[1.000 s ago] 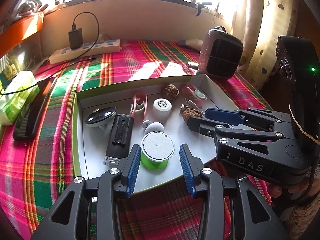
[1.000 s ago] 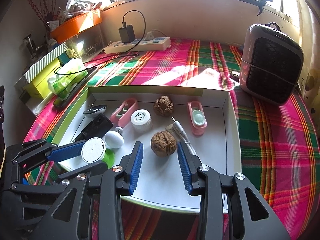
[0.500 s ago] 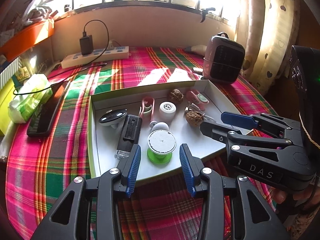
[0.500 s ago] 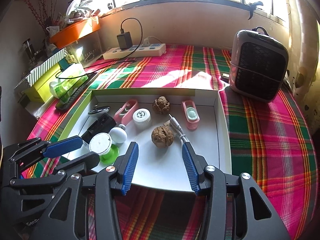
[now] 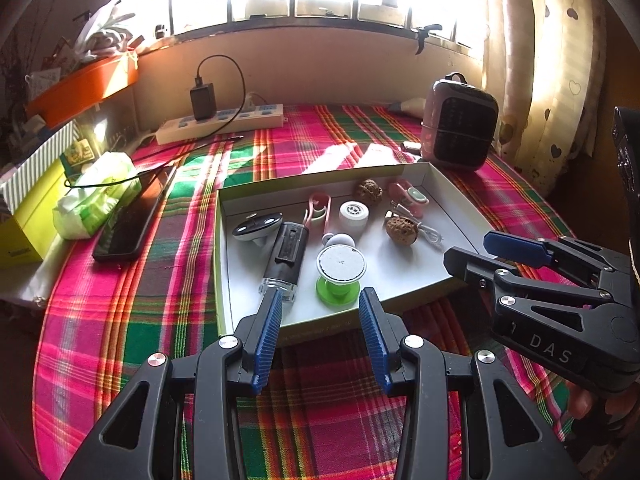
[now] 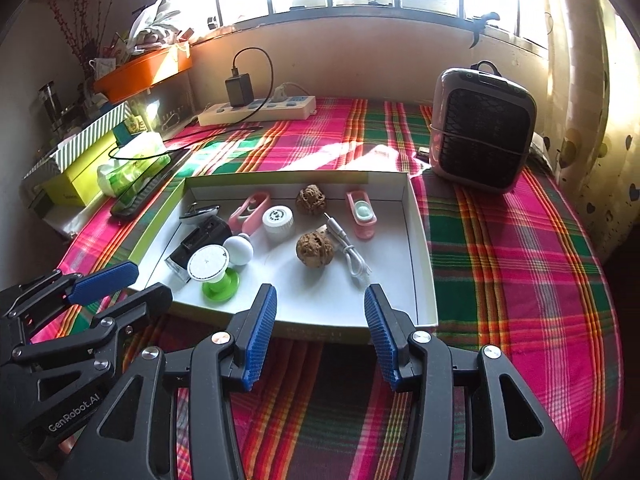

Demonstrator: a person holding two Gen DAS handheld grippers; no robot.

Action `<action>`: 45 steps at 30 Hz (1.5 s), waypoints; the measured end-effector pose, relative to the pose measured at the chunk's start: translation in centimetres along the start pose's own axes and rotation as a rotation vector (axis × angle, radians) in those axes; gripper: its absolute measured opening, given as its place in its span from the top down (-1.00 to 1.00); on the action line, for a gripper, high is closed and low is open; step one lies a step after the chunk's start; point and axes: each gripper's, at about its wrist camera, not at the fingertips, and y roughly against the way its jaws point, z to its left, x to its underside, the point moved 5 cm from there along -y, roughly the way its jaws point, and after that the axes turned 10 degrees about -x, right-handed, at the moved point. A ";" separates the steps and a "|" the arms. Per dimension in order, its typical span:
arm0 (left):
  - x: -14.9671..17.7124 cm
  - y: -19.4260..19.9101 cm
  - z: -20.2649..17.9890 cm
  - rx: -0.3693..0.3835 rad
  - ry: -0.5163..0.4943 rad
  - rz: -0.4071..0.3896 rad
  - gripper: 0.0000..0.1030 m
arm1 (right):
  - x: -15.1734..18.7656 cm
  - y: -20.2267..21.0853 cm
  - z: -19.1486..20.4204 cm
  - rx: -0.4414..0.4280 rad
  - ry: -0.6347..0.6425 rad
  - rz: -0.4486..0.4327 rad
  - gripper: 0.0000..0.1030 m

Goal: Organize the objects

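Note:
A shallow white box [image 5: 448, 194] [image 6: 420, 240] lies on the plaid cloth and holds small items. Among them are two walnuts [image 5: 402, 230] [image 6: 315, 249], a white disc on a green base [image 5: 340, 270] [image 6: 212, 266], a white cable [image 6: 352, 256], a pink clip [image 5: 318, 210] and a black device [image 5: 290, 248]. My left gripper [image 5: 320, 300] [image 6: 150, 280] hovers open at the box's near edge, in line with the green-based disc. My right gripper [image 6: 320, 296] [image 5: 466, 246] is open too, short of the nearer walnut. Neither one holds anything.
A pink heater [image 5: 460, 128] [image 6: 480, 132] stands behind the box at the right. A power strip [image 6: 260, 110] with a charger lies by the back wall. To the left are a dark phone [image 5: 132, 216], a tissue pack [image 5: 96, 196] and a yellow box [image 6: 76, 176].
Both grippers have drawn back and up from the box, which now looks smaller. The right jaws have widened. The walnut stays in the box.

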 end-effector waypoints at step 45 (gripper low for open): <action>7.6 1.0 -0.8 -0.112 0.048 0.078 0.24 | 8.6 1.8 1.6 0.094 -0.017 0.053 0.06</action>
